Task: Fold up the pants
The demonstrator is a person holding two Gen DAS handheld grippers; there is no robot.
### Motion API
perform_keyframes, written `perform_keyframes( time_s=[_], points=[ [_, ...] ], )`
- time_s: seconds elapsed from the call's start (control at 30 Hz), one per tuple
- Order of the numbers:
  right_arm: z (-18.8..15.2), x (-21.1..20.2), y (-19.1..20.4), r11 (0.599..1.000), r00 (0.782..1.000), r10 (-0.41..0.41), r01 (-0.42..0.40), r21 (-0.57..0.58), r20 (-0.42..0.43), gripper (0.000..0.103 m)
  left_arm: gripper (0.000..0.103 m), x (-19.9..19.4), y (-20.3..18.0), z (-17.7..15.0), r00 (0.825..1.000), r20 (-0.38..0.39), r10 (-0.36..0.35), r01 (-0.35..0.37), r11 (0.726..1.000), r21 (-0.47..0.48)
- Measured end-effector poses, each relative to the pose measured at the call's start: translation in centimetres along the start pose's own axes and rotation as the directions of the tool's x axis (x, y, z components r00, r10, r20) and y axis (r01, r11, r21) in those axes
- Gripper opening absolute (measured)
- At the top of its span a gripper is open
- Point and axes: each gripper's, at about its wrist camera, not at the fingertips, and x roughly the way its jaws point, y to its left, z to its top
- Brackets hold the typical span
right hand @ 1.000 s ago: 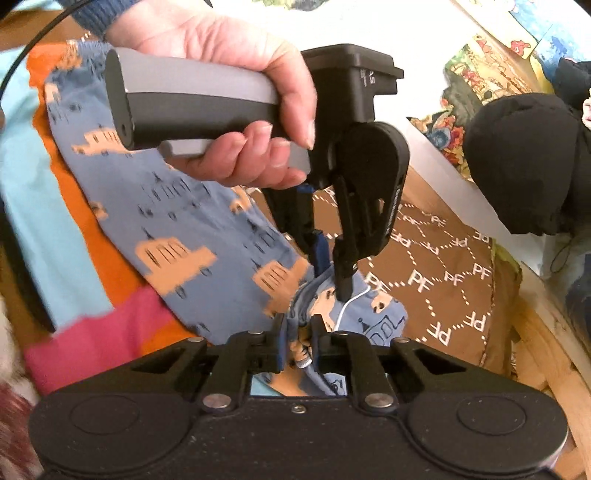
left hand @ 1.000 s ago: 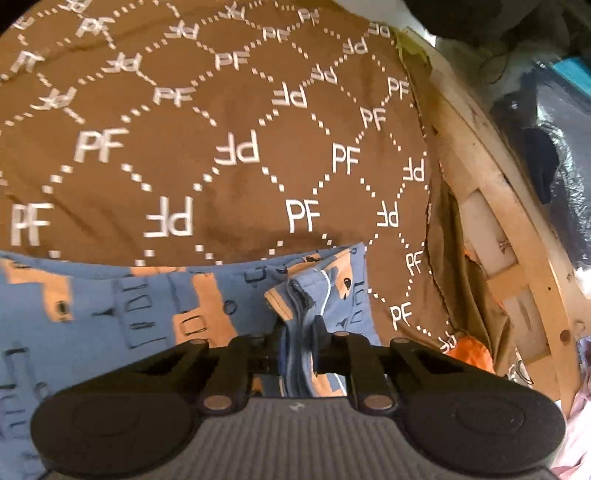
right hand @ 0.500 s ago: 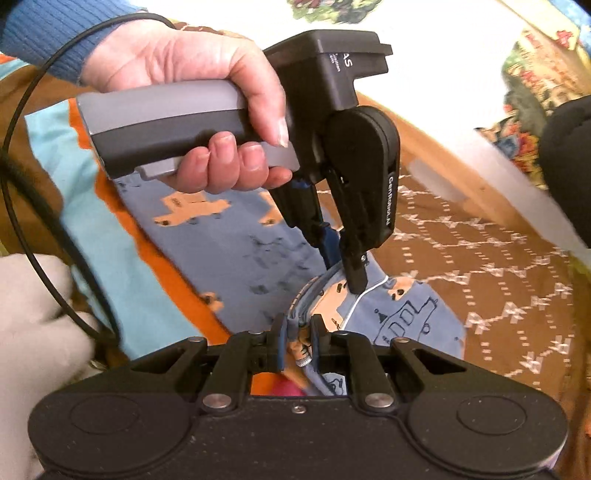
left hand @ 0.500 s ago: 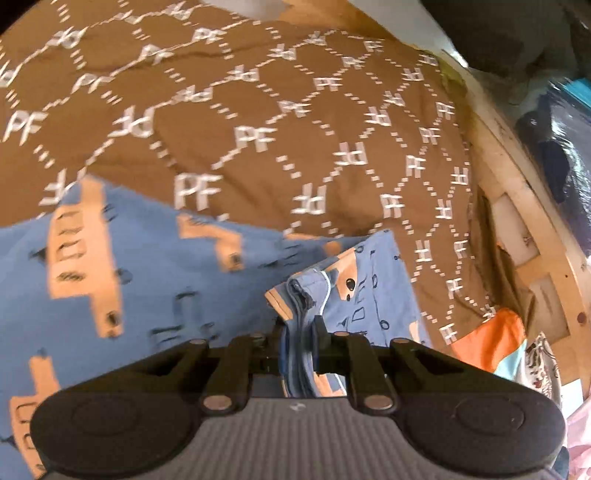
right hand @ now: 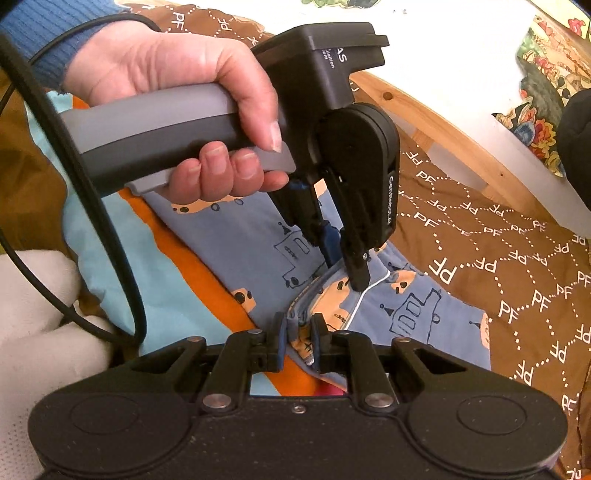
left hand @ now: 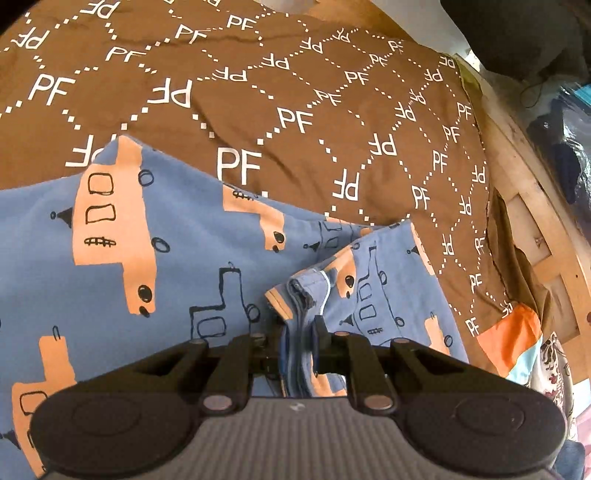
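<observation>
The blue pants (left hand: 177, 258) with orange truck prints lie on a brown "PF" blanket (left hand: 295, 92). My left gripper (left hand: 300, 328) is shut on the bunched waistband edge with its white drawstring (left hand: 325, 291). My right gripper (right hand: 298, 332) is shut on the same waistband edge of the pants (right hand: 406, 310), a little nearer the camera. In the right wrist view the left gripper (right hand: 343, 266), held by a bare hand (right hand: 177, 85), pinches the fabric just beyond my fingertips. One folded layer lies over the leg below.
A wooden bed frame (left hand: 535, 206) runs along the right edge. An orange and light-blue cloth (right hand: 155, 251) lies under the pants. A black cable (right hand: 92, 206) hangs at left, near a white cloth (right hand: 40, 332). A dark bundle (left hand: 517, 33) sits at the far corner.
Both grippers have carried the waistband over the pant leg, so more blue fabric now lies beneath and to the left. Both grips stay shut on the fabric.
</observation>
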Motion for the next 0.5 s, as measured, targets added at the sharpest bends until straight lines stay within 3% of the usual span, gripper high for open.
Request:
perform_keyframes(
  time_s=[0.5],
  points=[
    [0.6,-0.4,-0.3,1.0,1.0,0.015,-0.015,0.007,-0.004,0.015,0.014,-1.6,1.1,0.0,0.999,0.016,-0.034,0.034,0.999,0.009]
  ],
)
